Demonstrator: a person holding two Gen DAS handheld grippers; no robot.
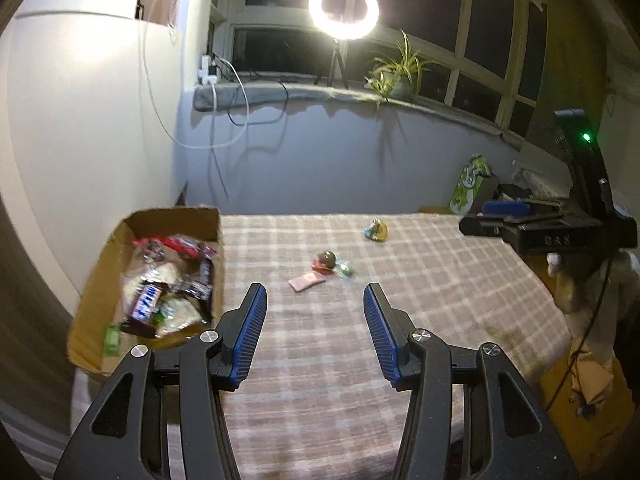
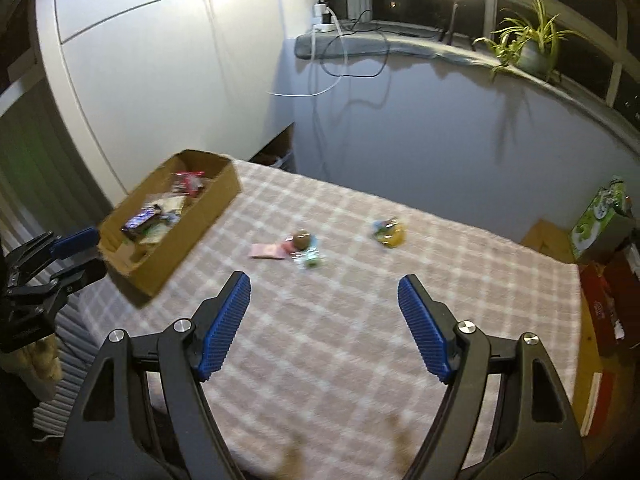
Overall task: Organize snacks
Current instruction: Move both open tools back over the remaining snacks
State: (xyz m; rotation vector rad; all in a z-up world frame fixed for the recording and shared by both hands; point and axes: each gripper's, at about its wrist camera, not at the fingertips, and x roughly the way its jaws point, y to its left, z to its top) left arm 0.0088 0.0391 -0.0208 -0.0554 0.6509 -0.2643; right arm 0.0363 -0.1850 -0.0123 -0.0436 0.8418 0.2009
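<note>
Blue-padded left gripper and right gripper, tilted down, jaws apart, empty

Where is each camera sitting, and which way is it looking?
Left wrist: sits on the left gripper, looking forward and down over the checked cloth at the cardboard box; its own open fingers show, and the right gripper at the right edge.
Right wrist: sits on the right gripper, looking down at the loose snacks; its own open fingers show, and the left gripper at the left edge.
Both share the box, snacks, ring lamp and plant.
</note>
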